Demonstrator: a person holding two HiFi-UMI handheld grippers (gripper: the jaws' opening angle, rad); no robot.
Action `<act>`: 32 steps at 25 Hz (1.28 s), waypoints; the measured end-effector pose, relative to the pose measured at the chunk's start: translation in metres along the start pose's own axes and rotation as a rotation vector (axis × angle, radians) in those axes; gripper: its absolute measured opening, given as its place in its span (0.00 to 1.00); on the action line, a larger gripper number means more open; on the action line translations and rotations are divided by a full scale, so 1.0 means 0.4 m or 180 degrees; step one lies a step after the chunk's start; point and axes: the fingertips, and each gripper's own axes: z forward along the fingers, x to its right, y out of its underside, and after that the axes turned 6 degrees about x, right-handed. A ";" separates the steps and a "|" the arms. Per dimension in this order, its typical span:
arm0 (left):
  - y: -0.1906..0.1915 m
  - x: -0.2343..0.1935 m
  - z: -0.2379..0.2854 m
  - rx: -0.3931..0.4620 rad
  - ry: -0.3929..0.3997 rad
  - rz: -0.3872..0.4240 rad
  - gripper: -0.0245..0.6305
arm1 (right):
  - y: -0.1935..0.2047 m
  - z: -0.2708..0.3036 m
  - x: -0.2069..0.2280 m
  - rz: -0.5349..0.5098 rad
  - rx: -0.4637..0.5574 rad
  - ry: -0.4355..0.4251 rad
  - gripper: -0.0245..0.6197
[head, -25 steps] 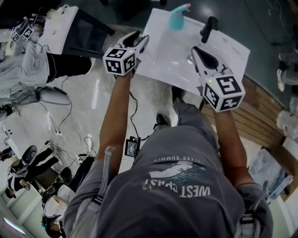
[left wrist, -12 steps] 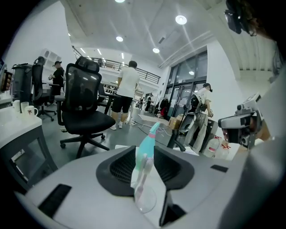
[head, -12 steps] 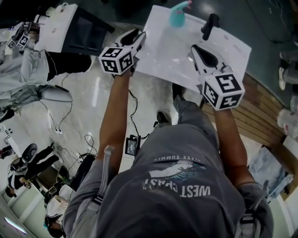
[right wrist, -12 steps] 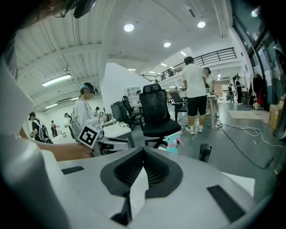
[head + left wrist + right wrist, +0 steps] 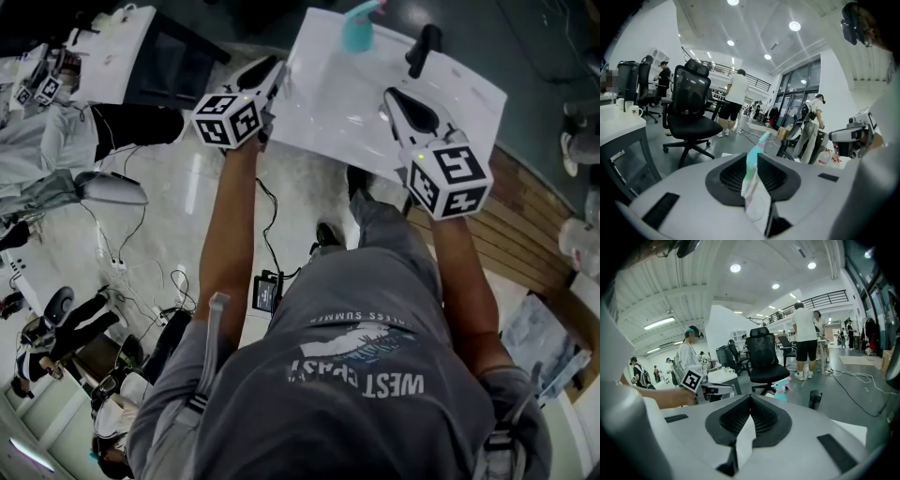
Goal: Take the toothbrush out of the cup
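You are standing at the near edge of a white table, reaching both tools out low over it. The task's thing is waiting untouched: the toothbrush is leaning out of the teal cup at the table's far edge, well apart from either tool.

Your left gripper is hanging over the table's left edge and aiming at the cup, which is showing through the slot of the tongs in the left gripper view. Its tongs have just been closing and are now standing a narrow way apart, with nothing between them. That narrowing is probably meant to suit a slim handle, and the aim suggests this hand is lining up to do the pulling.

Your right gripper is resting over the near right of the table with its tongs together on nothing. It is likely being kept out of the way, or held ready to steady the cup.

Counted on the table: one cup and one toothbrush in it. One dark upright object is also standing near the cup, to its right; what it is cannot be told. Two grippers are in play.
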 end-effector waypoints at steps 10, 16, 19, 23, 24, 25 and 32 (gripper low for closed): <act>-0.025 -0.016 -0.020 0.0072 -0.0105 0.0027 0.12 | -0.011 0.007 -0.010 -0.0008 0.0000 -0.0022 0.06; -0.044 -0.005 -0.037 0.0171 -0.0162 0.0090 0.12 | -0.005 -0.004 -0.016 -0.0016 0.0019 -0.0031 0.06; -0.066 -0.013 -0.051 0.0241 -0.0191 0.0125 0.12 | -0.010 0.005 -0.027 -0.0023 0.0026 -0.0036 0.06; -0.105 -0.018 -0.075 0.0365 -0.0251 0.0184 0.12 | -0.016 0.009 -0.040 -0.0034 0.0037 -0.0039 0.06; -0.116 -0.017 -0.081 0.0398 -0.0264 0.0201 0.12 | -0.018 0.008 -0.043 -0.0037 0.0039 -0.0041 0.06; -0.127 -0.015 -0.087 0.0428 -0.0272 0.0216 0.12 | -0.021 0.007 -0.046 -0.0040 0.0041 -0.0043 0.06; -0.198 0.013 -0.127 0.0623 -0.0269 0.0330 0.12 | -0.028 -0.004 -0.071 -0.0064 0.0065 -0.0046 0.06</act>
